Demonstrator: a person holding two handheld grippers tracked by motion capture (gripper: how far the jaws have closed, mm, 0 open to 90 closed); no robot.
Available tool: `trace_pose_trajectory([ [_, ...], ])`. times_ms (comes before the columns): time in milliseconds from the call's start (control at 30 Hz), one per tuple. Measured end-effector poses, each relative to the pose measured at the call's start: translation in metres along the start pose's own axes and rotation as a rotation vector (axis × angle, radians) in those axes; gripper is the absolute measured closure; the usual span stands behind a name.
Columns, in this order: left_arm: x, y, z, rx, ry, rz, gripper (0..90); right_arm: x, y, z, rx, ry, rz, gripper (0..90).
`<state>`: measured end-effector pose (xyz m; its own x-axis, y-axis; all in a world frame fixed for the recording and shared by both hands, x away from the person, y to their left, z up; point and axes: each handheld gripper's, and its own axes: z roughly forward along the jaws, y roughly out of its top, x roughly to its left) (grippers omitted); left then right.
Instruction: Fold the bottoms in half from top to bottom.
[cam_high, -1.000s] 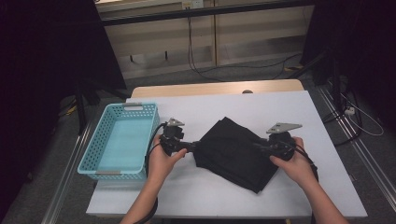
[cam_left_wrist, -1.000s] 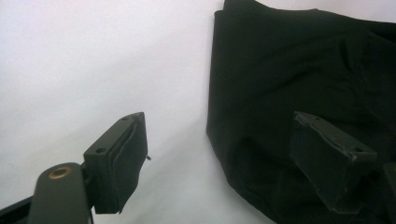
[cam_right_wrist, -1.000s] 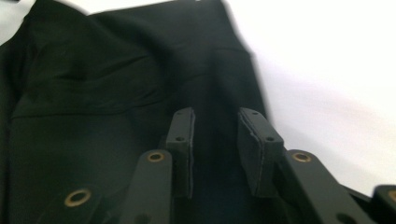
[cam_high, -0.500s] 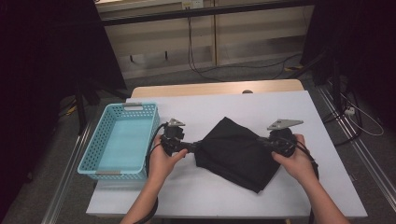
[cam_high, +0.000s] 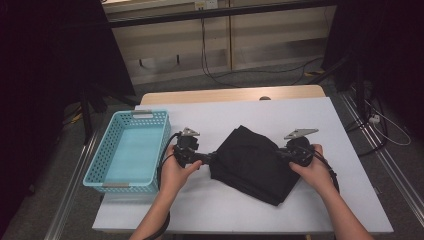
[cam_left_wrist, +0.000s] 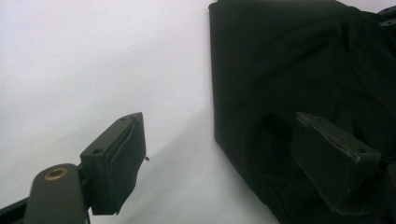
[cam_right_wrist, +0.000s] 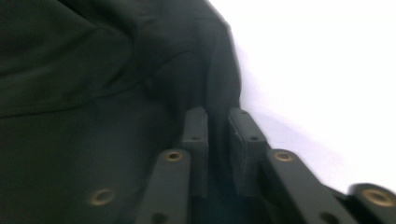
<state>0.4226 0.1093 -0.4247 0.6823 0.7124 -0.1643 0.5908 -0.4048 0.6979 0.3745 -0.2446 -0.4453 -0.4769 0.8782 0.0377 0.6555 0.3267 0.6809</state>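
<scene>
A black folded cloth (cam_high: 252, 162) lies on the white table (cam_high: 300, 115) between my two grippers. My left gripper (cam_high: 207, 159) sits at the cloth's left edge. In the left gripper view this gripper (cam_left_wrist: 219, 121) is open wide, one jaw over bare table and the other over the cloth (cam_left_wrist: 289, 60). My right gripper (cam_high: 282, 154) is at the cloth's right edge. Seen in the right gripper view, this gripper (cam_right_wrist: 217, 114) is shut on a fold of the cloth (cam_right_wrist: 93, 70). A hand holds each gripper.
A light blue plastic basket (cam_high: 165, 145) stands with nothing in it at the table's left side, close to my left hand. Bare white table lies behind and in front of the cloth. The floor beyond holds cables and dark stands.
The right gripper has shifted slightly at the cloth's right edge. The left hand and the cloth have hardly moved.
</scene>
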Motion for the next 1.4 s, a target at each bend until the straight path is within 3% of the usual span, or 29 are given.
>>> trace_pose_trajectory([
  [167,0.000,0.001,-0.001,-0.006,-0.001,0.001,18.5,0.003,0.002,-0.008,-0.002,0.018,-0.010,87.4],
  [367,0.001,0.001,-0.004,-0.017,-0.003,-0.007,18.2,-0.006,-0.001,-0.033,-0.034,0.024,0.017,87.7],
  [500,-0.001,0.001,-0.003,-0.017,-0.009,-0.008,18.0,-0.010,-0.009,-0.042,-0.021,0.021,0.026,87.2],
  [600,-0.001,0.002,-0.003,-0.015,-0.008,-0.005,18.0,-0.011,-0.014,-0.039,0.002,0.009,0.017,80.4],
  [700,-0.001,0.001,-0.003,-0.015,-0.010,-0.006,18.0,-0.008,-0.013,-0.039,-0.012,0.005,0.006,73.0],
  [800,-0.001,0.001,-0.003,-0.013,-0.011,-0.008,17.9,0.000,-0.008,-0.040,-0.047,0.036,-0.012,67.8],
  [900,-0.001,0.001,-0.003,-0.012,-0.011,-0.007,17.9,0.014,-0.005,-0.031,-0.017,0.059,-0.055,60.6],
  [1000,-0.001,0.001,-0.003,-0.008,-0.012,-0.005,17.8,0.020,-0.007,-0.018,0.046,0.023,-0.094,68.1],
  [1067,-0.001,0.001,-0.003,-0.009,-0.013,-0.007,17.8,0.021,-0.008,-0.015,0.055,0.018,-0.108,87.1],
  [1100,-0.001,0.001,-0.003,-0.012,-0.013,-0.009,17.8,0.021,-0.007,-0.017,0.045,0.020,-0.113,88.1],
  [1300,-0.004,-0.002,0.000,-0.006,-0.034,-0.017,17.6,0.008,-0.007,-0.036,0.011,0.026,-0.063,87.7],
  [1400,-0.007,-0.003,0.001,0.011,-0.050,-0.011,17.8,0.005,-0.012,-0.033,0.018,0.023,-0.058,75.1],
])
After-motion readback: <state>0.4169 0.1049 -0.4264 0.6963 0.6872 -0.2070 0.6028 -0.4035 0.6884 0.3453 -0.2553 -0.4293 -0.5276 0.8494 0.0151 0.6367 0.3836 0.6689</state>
